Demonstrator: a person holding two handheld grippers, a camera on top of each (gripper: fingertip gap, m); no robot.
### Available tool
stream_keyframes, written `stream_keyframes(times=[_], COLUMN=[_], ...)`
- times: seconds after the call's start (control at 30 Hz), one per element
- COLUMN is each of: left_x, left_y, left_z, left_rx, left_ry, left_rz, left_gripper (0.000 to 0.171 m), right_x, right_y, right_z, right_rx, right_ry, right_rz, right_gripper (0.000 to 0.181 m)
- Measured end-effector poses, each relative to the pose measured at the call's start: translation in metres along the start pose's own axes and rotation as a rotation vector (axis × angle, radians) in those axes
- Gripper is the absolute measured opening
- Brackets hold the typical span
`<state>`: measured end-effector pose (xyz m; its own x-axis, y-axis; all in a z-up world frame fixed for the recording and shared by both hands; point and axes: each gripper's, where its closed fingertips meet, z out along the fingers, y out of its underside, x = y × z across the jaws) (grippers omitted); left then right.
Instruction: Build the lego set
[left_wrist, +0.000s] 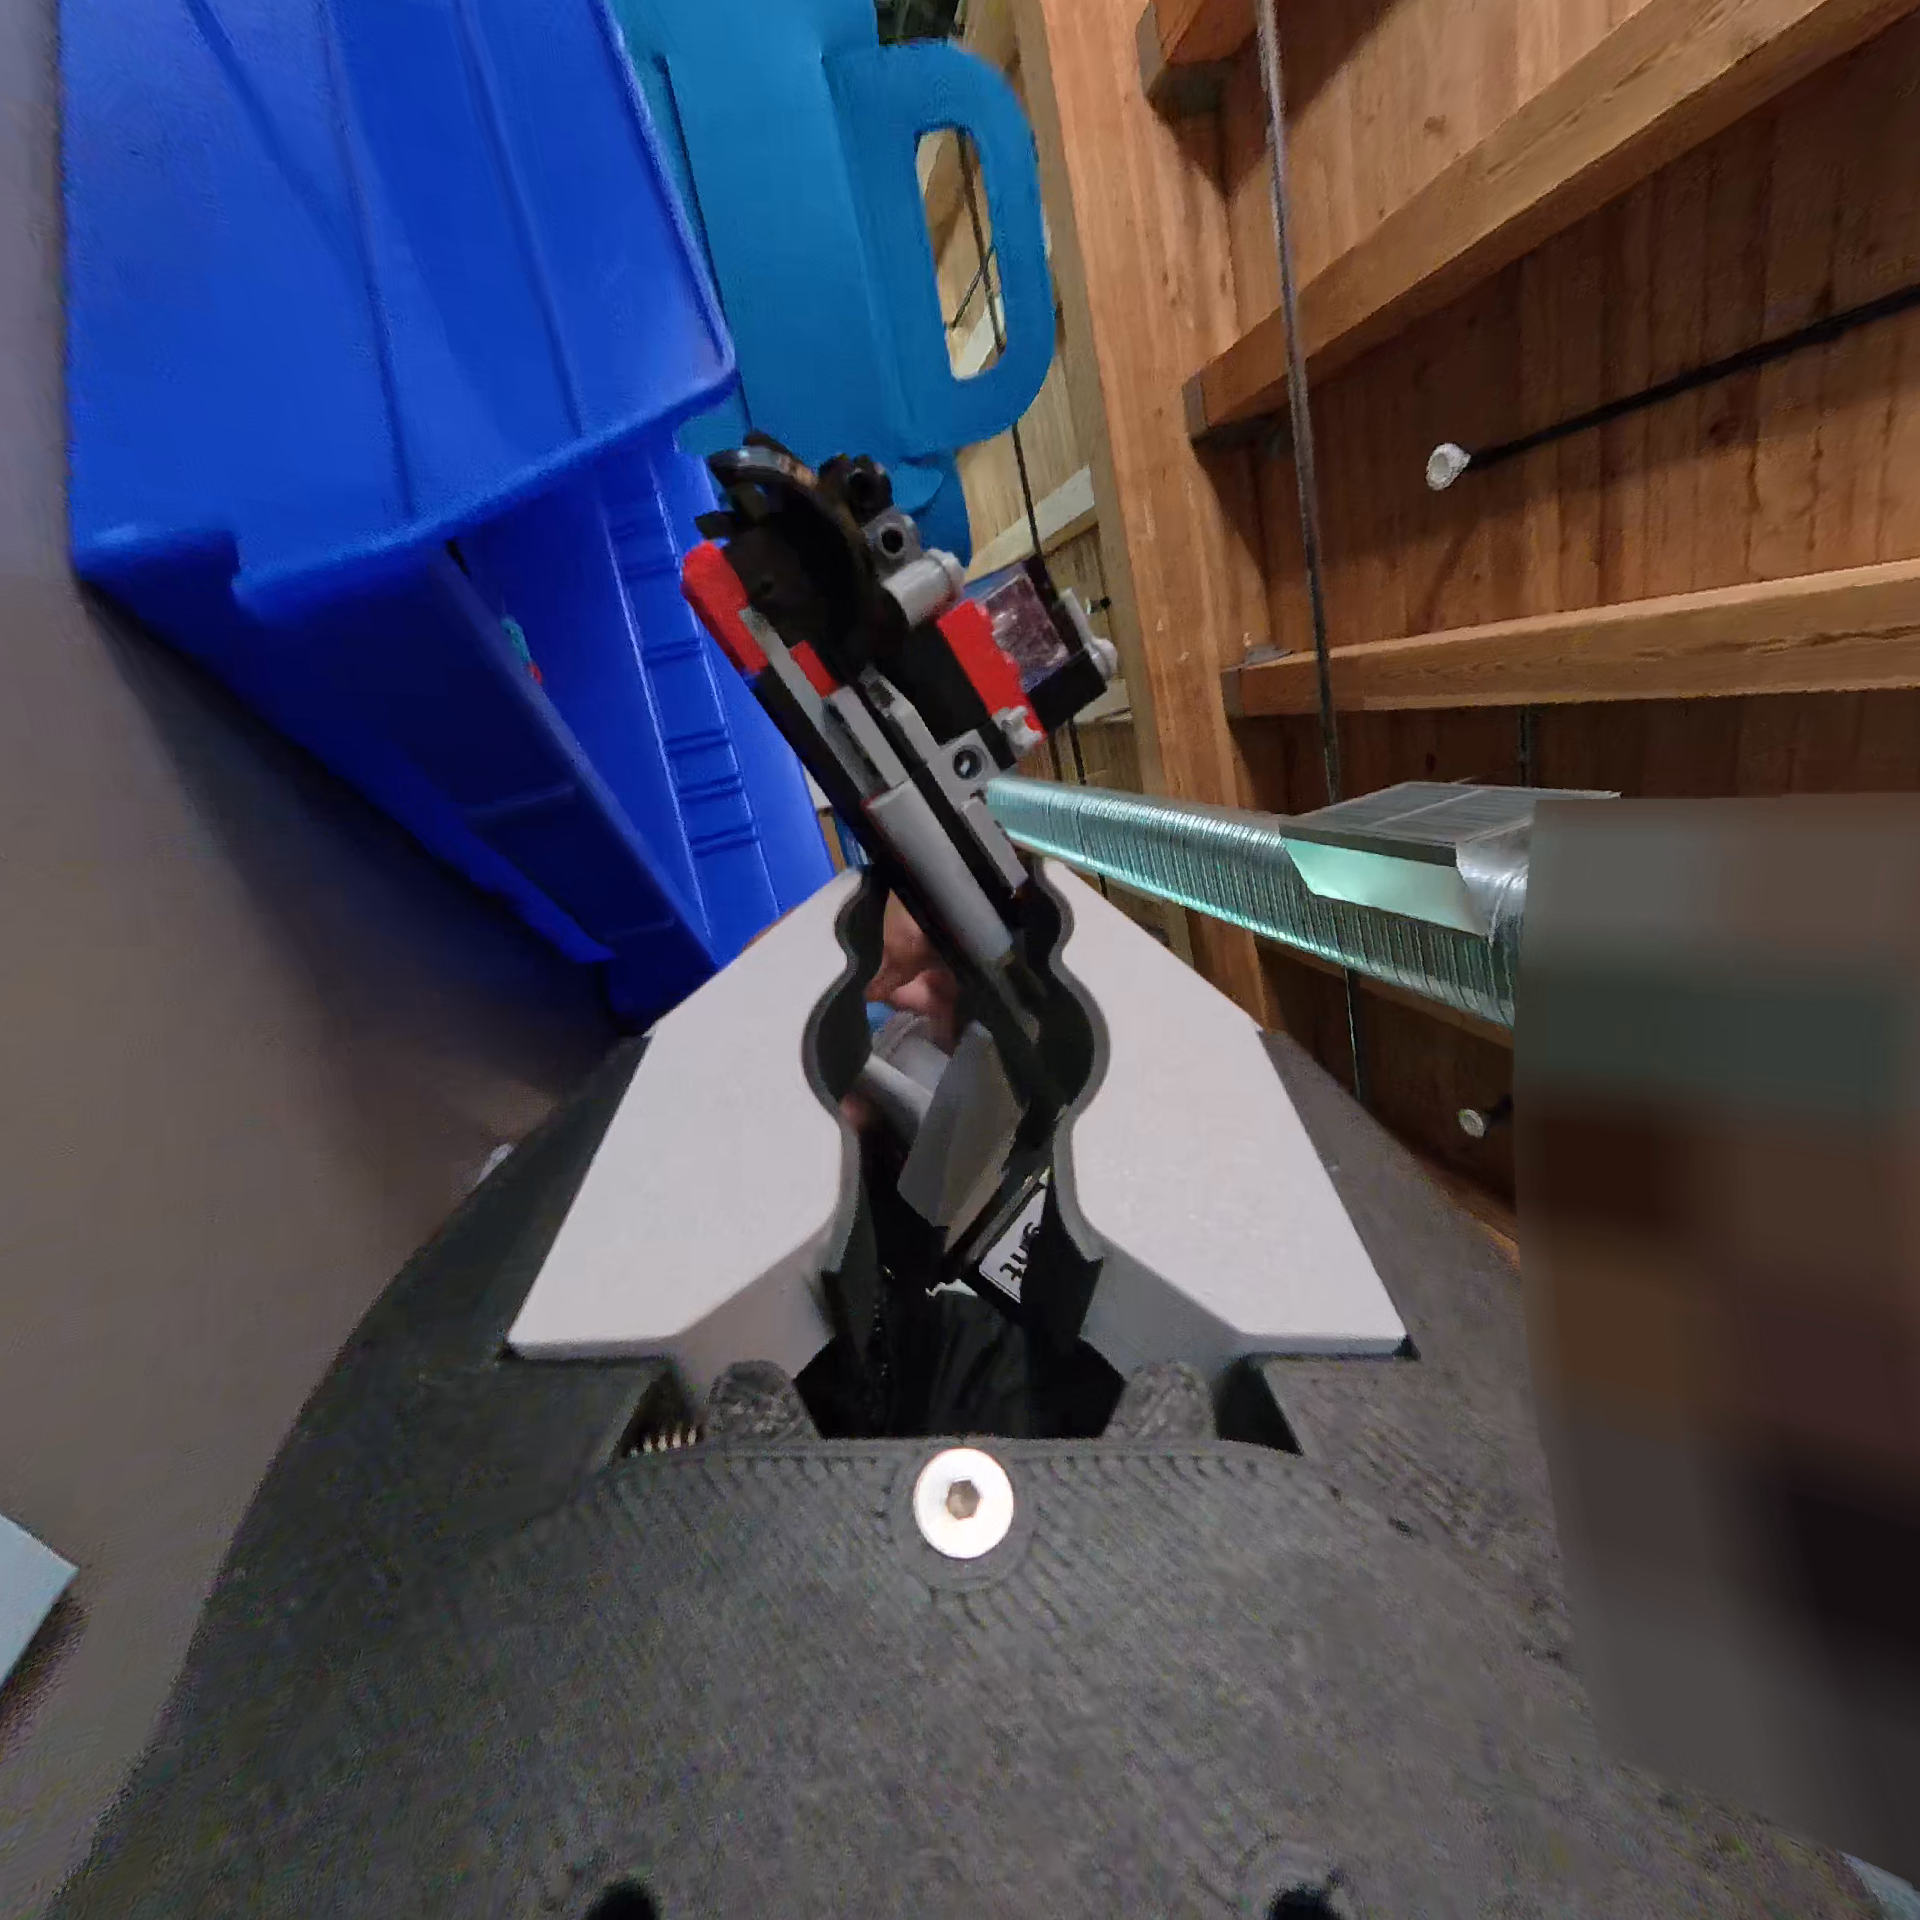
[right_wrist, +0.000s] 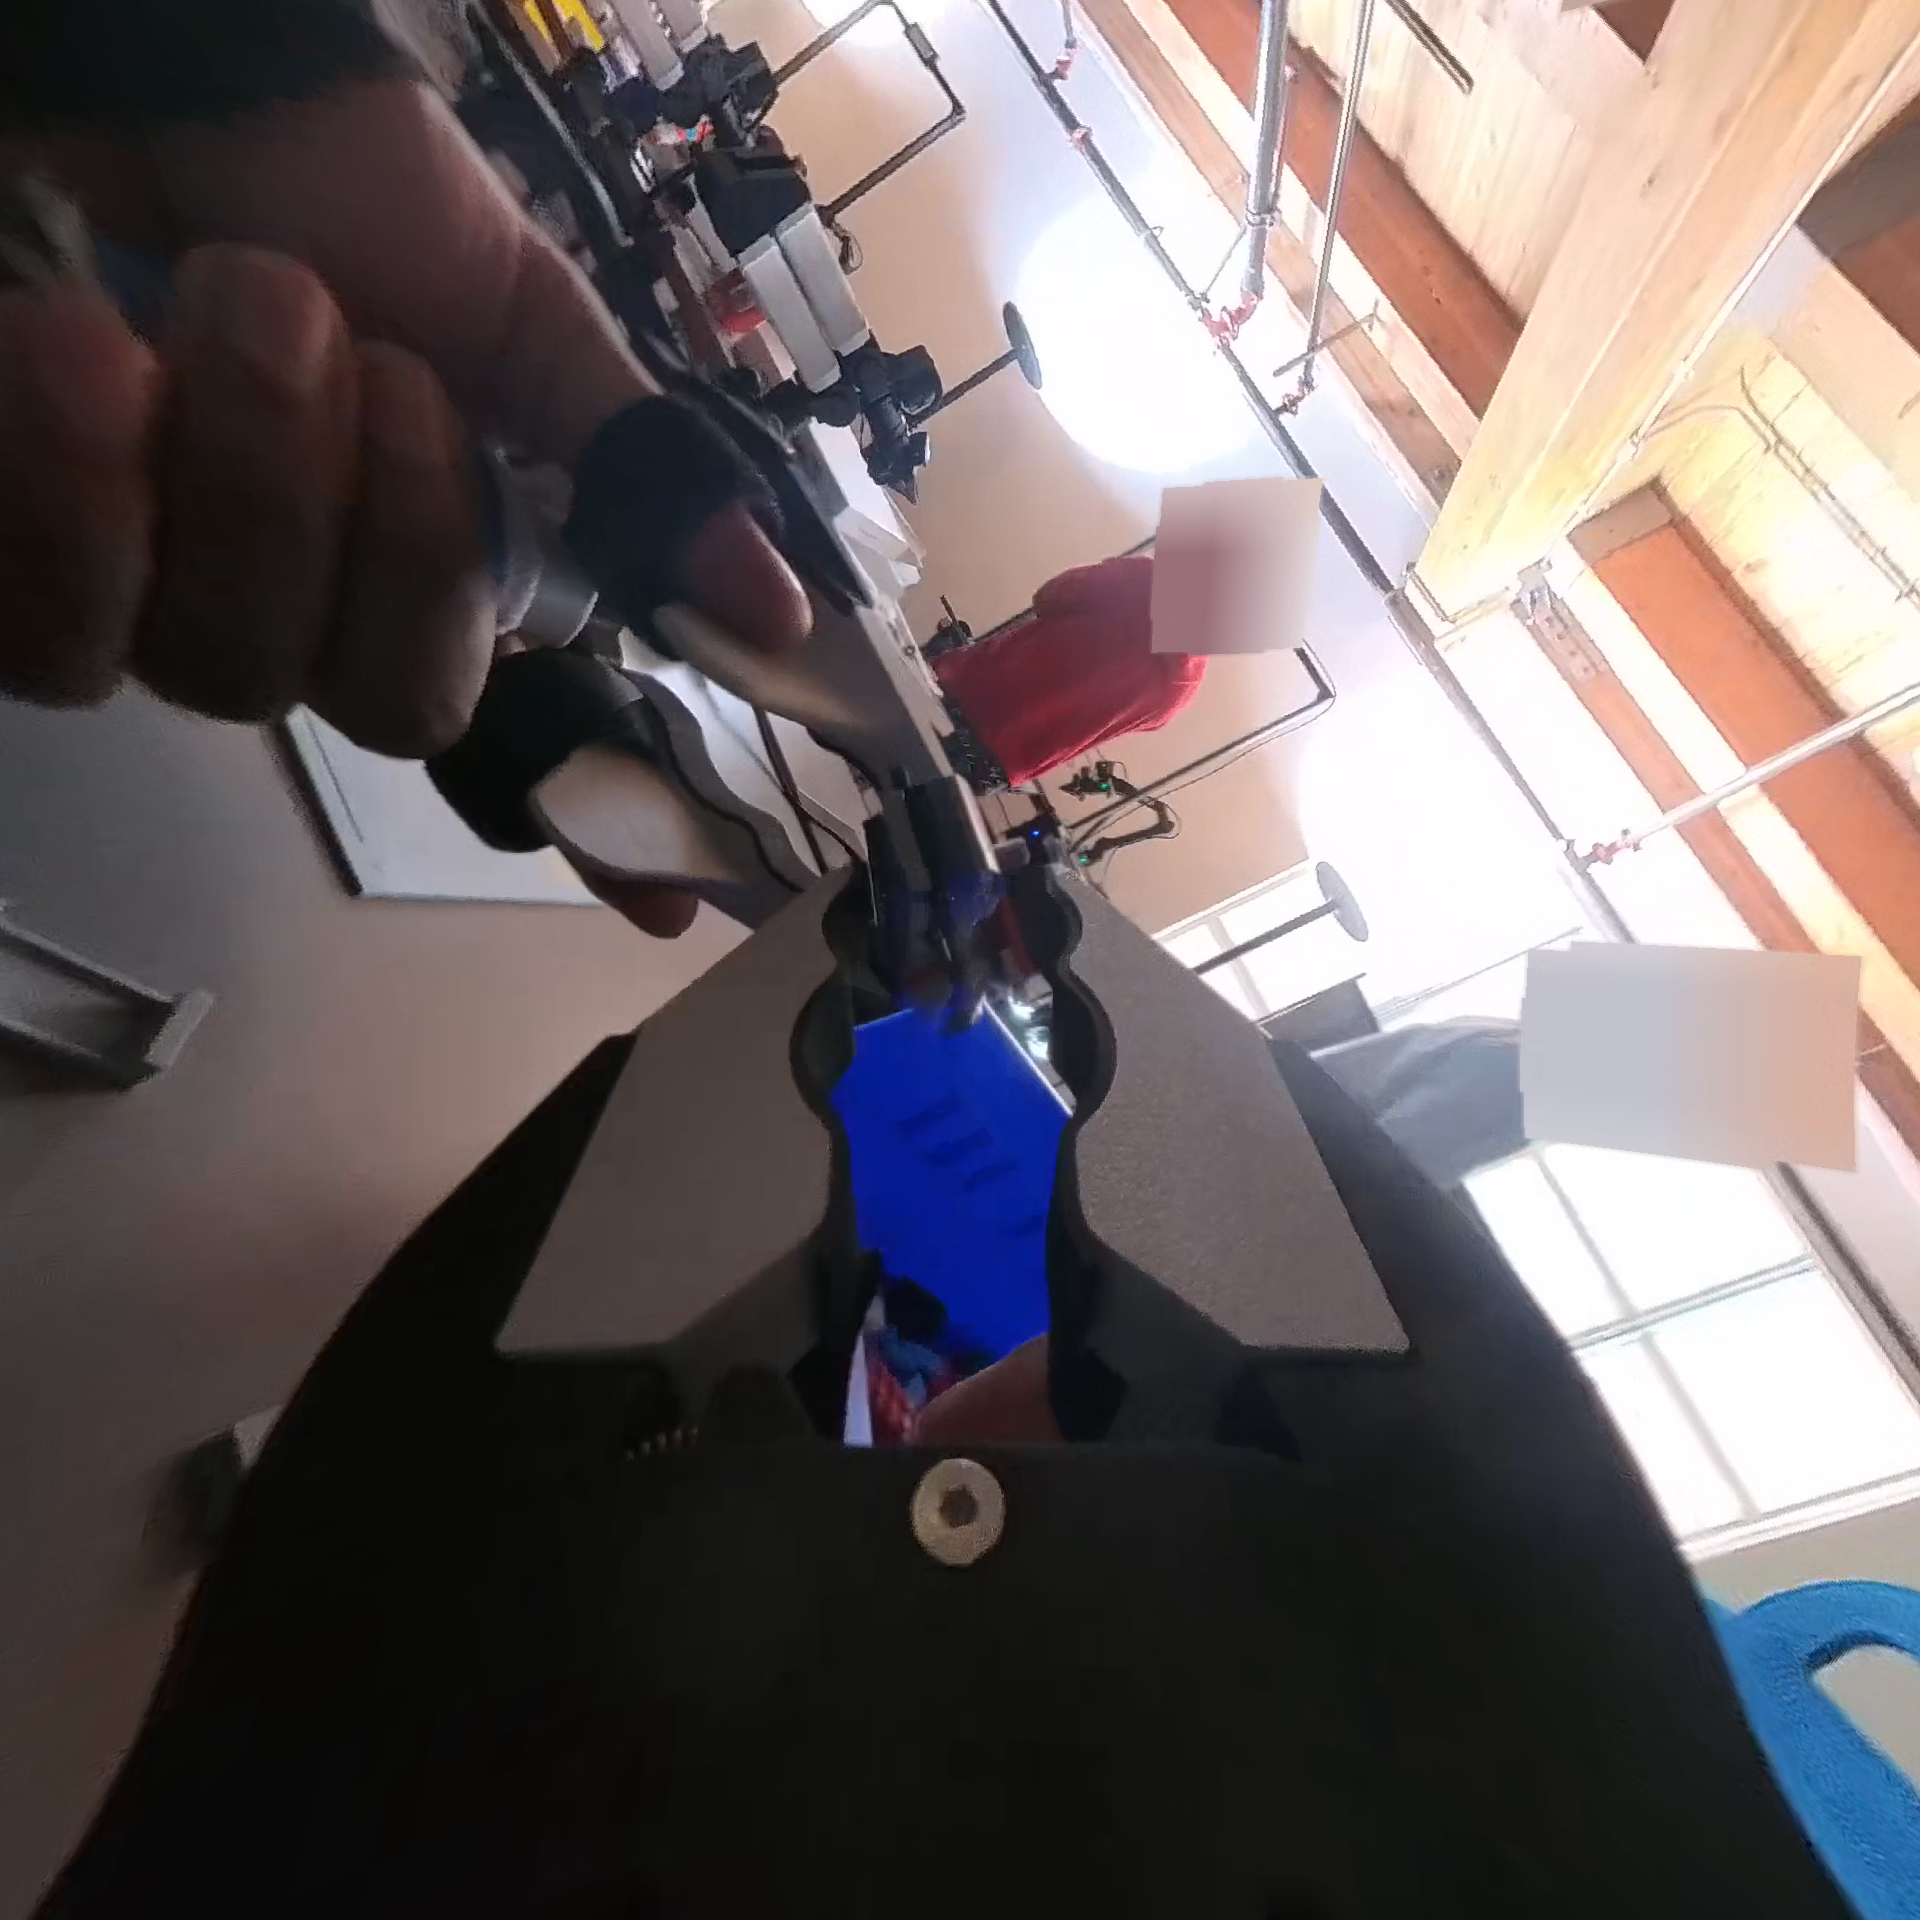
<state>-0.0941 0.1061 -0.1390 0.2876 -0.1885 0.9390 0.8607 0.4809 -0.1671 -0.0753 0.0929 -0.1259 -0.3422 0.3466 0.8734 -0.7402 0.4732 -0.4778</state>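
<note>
The left gripper (left_wrist: 951, 935) was clamped on the lower end of a partly built lego model (left_wrist: 883, 707), a long, thin assembly of black, grey and red parts held up in the air, tilted, with its curved black top near the blue bins (left_wrist: 395, 436) and a wooden shelf wall (left_wrist: 1558, 416) behind. A ribbed, glassy rod (left_wrist: 1247, 883) reached in from the right and seemed to touch the model's middle. In the right wrist view the right gripper (right_wrist: 951, 935) had its tips closed on the far end of the same model (right_wrist: 935, 862), though motion blur obscured the exact contact; the person's hand (right_wrist: 260, 468) and the other gripper showed at upper left. The model appeared light and stiff, yet fragile at its joints: studs and pins would likely part under bending. The safest hold was judged to be on the solid grey beam near the middle, squeezing across flat faces, not on the curved top or small protruding pins.
</note>
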Motion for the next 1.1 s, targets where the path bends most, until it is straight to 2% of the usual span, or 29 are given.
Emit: stream_keyframes(times=[0.2, 0.4, 0.5, 0.6, 0.77, 0.9, 1.1], left_x=[0.010, 0.012, 0.010, 0.010, 0.009, 0.003, -0.001], left_y=[-0.019, -0.021, -0.019, -0.015, -0.013, -0.012, -0.015], left_z=[-0.009, -0.008, -0.007, -0.004, -0.004, -0.006, -0.007], left_rx=[0.083, 0.093, 0.085, 0.067, 0.054, 0.045, 0.065], left_ry=[0.008, -0.042, -0.069, -0.075, -0.078, -0.072, -0.073], left_rz=[0.126, 0.236, 0.270, 0.283, 0.249, 0.139, 0.097], left_gripper=[0.026, 0.025, 0.025, 0.025, 0.025, 0.025, 0.024], right_x=[0.000, -0.005, -0.006, -0.003, -0.003, -0.005, -0.009], right_y=[0.003, 0.004, 0.004, 0.005, 0.009, 0.014, 0.017], right_z=[0.003, 0.007, 0.006, 0.005, 0.004, 0.005, 0.007], right_rx=[-0.030, -0.085, -0.089, -0.094, -0.110, -0.135, -0.140], right_ry=[-0.069, -0.153, -0.168, -0.132, -0.067, -0.034, -0.037], right_rz=[0.294, 0.717, 0.836, 0.798, 0.642, 0.563, 0.558], right_gripper=[0.046, 0.055, 0.053, 0.037, 0.034, 0.029, 0.029])
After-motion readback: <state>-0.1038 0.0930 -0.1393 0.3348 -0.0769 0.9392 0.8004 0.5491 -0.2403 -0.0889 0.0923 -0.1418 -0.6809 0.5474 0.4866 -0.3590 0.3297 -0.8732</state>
